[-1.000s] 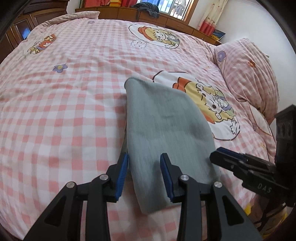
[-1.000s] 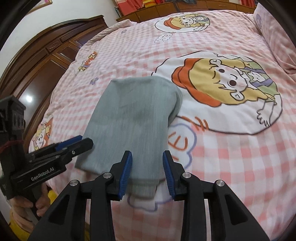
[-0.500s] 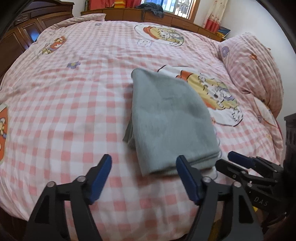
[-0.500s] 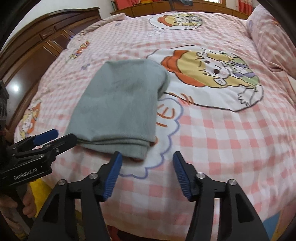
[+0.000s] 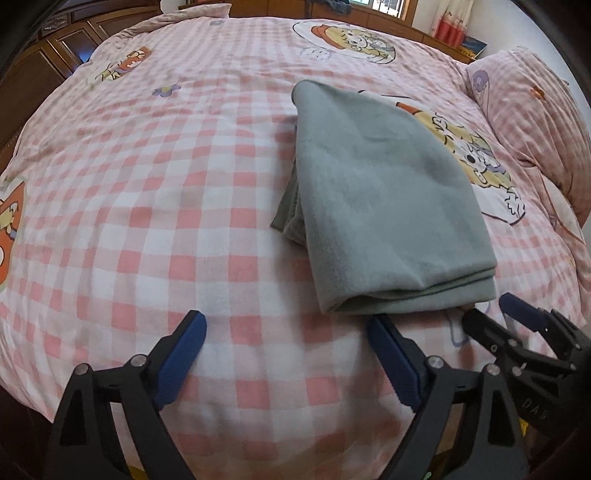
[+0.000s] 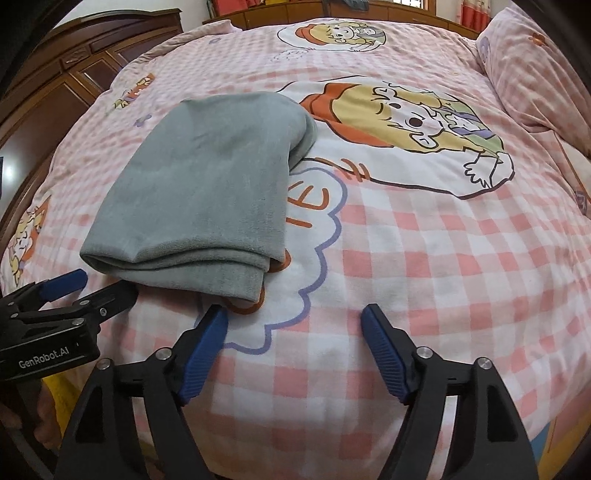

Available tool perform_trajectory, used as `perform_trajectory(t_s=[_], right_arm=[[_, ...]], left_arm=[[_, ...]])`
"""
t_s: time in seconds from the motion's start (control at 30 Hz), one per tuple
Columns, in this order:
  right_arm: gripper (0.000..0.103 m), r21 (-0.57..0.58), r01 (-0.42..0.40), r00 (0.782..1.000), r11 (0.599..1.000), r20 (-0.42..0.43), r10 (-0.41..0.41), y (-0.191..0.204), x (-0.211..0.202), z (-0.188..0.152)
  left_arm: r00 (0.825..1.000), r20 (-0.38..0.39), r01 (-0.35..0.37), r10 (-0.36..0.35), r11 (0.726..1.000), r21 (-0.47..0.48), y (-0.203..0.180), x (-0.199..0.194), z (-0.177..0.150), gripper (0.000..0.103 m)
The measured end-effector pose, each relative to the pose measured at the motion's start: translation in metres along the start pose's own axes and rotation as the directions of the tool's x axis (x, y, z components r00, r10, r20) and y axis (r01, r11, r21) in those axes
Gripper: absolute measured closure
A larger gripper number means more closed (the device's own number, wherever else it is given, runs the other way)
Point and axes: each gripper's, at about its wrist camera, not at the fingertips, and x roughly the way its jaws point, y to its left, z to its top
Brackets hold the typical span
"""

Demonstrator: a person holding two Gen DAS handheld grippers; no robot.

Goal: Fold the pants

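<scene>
The grey-green pants lie folded into a thick stack on the pink checked bedspread. My left gripper hovers just short of the stack's near edge, its jaws opening wide with only bedspread between them. In the right wrist view the pants sit at the left, and my right gripper stands to the right of their near corner, jaws also opening and empty. Each gripper shows in the other's view: the right one at the lower right, the left one at the lower left.
A pink checked pillow lies at the right side of the bed. Dark wooden cabinets stand along the left. A wooden headboard ledge with cloth on it runs behind the bed. Cartoon prints mark the bedspread.
Both grippers let go of the pants' near edge, opened wide and drew back toward the bed's near side. The folded pants stayed flat on the bedspread.
</scene>
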Motion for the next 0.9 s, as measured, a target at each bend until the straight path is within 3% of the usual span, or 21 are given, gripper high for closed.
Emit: perform_trajectory(t_s=[0.9], right_arm=[[0.019,-0.002,0.002,1.0,1.0,0.013,-0.002,0.0037,0.0027,-0.0026]], left_arm=[[1.0,-0.007,0.0,0.0,1.0,-0.003,-0.0029,0.0069,0.0017,0.002]])
